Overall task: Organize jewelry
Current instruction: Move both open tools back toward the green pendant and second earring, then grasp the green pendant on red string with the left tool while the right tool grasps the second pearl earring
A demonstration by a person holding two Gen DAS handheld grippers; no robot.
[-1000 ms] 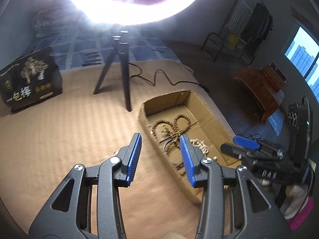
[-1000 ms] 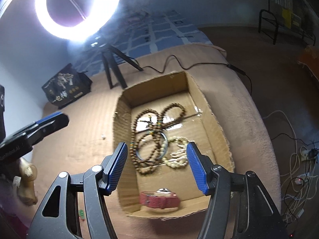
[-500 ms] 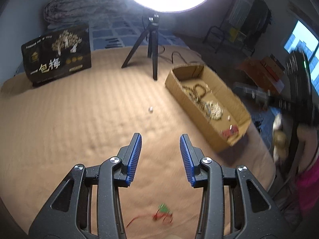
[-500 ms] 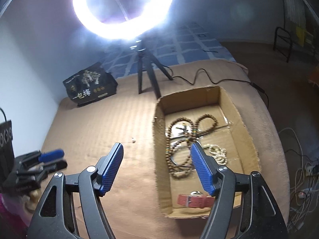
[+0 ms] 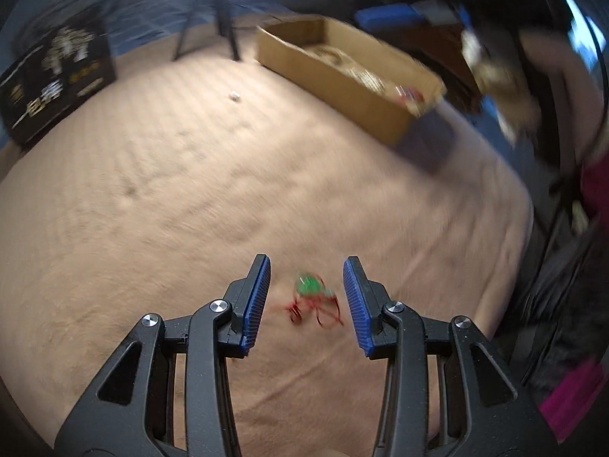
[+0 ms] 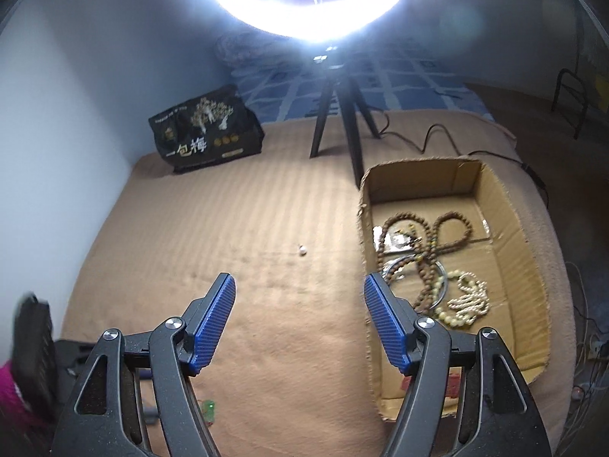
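Red watch (image 6: pixel 453 381): lying half hidden behind right gripper's arm. Green pendant (image 5: pixel 309 285): showing blurred. Ring light (image 6: pixel 310 3): running off top edge.

ring light (image 6: pixel 312 19) on tripod (image 6: pixel 338 114) | black bag (image 6: pixel 207 135) | tan blanket (image 6: pixel 228 228)

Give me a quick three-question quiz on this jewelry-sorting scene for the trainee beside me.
1. True or false: the green pendant on a red cord lies inside the cardboard box.
2. Multiple choice: which lies loose on the tan blanket, outside the box? A) the brown bead necklace B) the small white bead C) the cream bead strand
3. Short answer: what is between the jaws of the left gripper, and are they pressing on it?

Key
1. False: it lies on the blanket, well away from the box.
2. B
3. The green pendant and its cord; the jaws stand apart, not pressing on it.
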